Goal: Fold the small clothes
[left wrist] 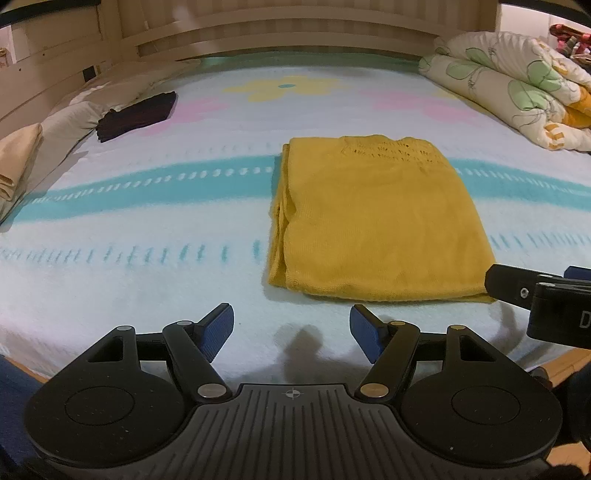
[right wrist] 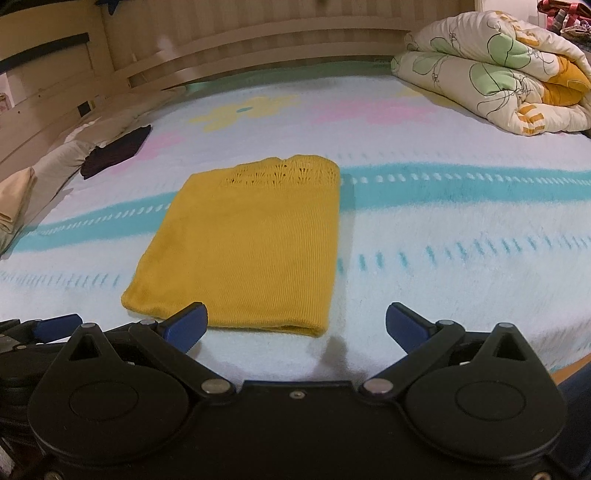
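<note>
My left gripper hangs over the near edge of the bed, fingers parted moderately with only blanket between them. My right gripper sits beside it, fingers spread wide and empty; its left finger overlaps the garment's near edge, though I cannot tell if it touches.

The folded yellow knit top lies flat near the bed's near edge, crossing the teal stripe. The left view shows stacked layers along its left side; the right view shows its lace neckline clearly and its right fold.

Further off, a dark folded garment lies toward the far left edge beside pillows. A rolled floral quilt fills the far right corner, below the wooden headboard.
</note>
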`<state>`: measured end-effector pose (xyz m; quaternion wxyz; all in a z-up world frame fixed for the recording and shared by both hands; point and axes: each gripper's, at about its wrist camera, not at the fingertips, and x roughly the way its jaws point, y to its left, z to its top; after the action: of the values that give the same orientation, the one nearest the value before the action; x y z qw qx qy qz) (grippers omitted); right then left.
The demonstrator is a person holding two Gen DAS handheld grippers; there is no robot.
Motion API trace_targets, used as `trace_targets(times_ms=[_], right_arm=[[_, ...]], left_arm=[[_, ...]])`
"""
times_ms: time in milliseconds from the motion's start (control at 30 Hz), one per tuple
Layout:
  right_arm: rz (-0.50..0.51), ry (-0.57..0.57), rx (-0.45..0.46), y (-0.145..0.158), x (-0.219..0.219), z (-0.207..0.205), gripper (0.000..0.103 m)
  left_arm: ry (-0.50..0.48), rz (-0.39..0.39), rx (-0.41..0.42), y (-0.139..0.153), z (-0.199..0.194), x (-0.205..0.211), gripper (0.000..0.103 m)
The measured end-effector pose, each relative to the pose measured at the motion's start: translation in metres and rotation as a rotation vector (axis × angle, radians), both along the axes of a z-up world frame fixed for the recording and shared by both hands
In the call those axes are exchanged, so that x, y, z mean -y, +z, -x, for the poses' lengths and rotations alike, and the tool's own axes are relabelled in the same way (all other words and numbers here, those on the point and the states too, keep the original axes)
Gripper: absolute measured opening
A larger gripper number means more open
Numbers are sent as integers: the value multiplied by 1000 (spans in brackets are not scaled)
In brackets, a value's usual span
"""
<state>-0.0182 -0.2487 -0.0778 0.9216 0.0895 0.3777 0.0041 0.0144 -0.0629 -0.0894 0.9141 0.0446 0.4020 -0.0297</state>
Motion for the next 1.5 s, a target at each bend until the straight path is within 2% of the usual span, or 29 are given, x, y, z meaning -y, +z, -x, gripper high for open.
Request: trace_targets(times_ms=[1500], right_arm=[[-21, -11, -3, -1, 0, 1, 102]], left_arm=[[-6, 6, -13, -2, -1, 8, 68]])
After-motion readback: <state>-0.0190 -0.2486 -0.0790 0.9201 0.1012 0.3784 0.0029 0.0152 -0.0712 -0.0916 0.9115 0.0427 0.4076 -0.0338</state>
